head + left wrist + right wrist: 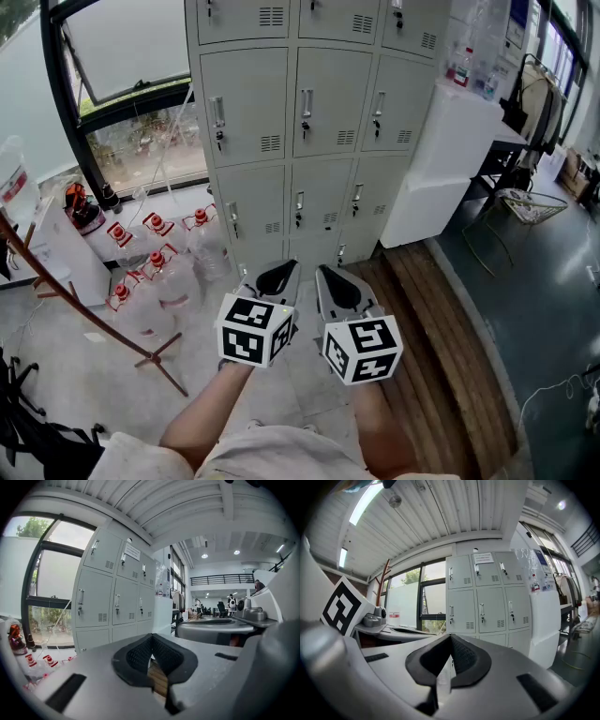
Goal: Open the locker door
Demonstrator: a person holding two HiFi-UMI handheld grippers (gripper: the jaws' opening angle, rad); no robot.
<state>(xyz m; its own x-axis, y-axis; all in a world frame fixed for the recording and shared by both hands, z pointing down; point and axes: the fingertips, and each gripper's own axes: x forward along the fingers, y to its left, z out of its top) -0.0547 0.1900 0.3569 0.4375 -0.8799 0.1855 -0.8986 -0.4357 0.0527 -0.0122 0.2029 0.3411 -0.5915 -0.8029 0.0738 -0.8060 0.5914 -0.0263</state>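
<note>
Left gripper (277,277) and right gripper (336,287) were held side by side, low; both jaw pairs pressed together, nothing between; lockers (323,112) stood ahead, well apart from both, every visible door shut.

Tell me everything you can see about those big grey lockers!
The lockers are a light grey block, metal by the look, with three columns of small doors stacked in rows. Each door has an upright handle and vent slots at its lower right. Every visible door is shut. The block stands upright between the window and a white cabinet.
</note>
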